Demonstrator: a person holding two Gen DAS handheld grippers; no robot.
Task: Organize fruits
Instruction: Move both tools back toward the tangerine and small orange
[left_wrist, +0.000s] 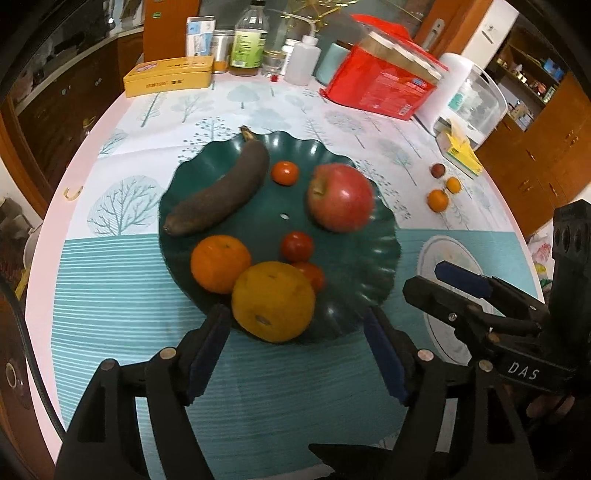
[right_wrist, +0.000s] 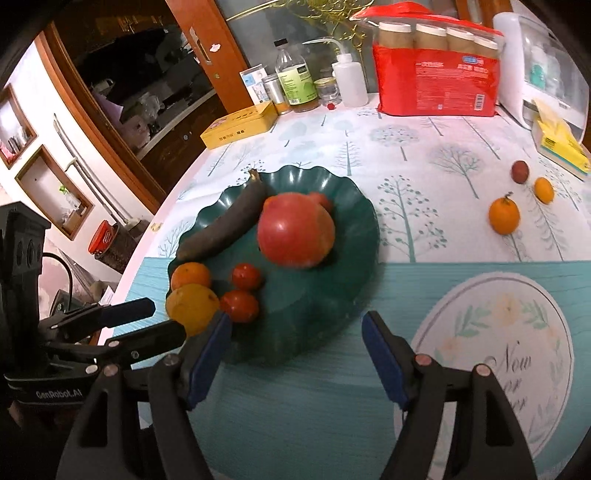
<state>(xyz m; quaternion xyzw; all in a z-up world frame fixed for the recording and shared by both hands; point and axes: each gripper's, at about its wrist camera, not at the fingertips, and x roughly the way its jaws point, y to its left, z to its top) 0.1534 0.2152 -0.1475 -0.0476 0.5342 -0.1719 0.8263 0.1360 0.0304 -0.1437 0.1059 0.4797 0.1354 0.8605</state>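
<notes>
Seen from both wrist views: a round surface (left_wrist: 110, 295) under a cloth printed with trees, and on it a dark green scalloped plate (left_wrist: 369, 266).

On the plate: a blackened banana (left_wrist: 221, 192) along the far left side, a red apple (left_wrist: 341, 197) on the far right part, slightly blurred. Near the front left edge, an orange (left_wrist: 220, 264) and just beside it a larger yellow-orange citrus (left_wrist: 273, 301), the two touching. Three small red tomatoes: one (left_wrist: 284, 172) between banana and apple, one (left_wrist: 297, 246) near the middle, one (left_wrist: 312, 275) partly hidden behind the large citrus.

Off the plate, well apart on the right side of the surface: a small orange (right_wrist: 504, 216), a smaller orange fruit (right_wrist: 544, 190) and a small dark red fruit (right_wrist: 519, 171).

Left claw (left_wrist: 295, 339) open, holding nothing, above the near rim of the plate; the large citrus in line just beyond its left finger (left_wrist: 207, 354), not pressed by the pads. Right claw (right_wrist: 295, 347) open too and empty, above the near right part of the plate, its blue pads apart.

At the far edge of the surface: a yellow tin (left_wrist: 168, 75), bottles (left_wrist: 249, 40), a red package (left_wrist: 384, 88).
</notes>
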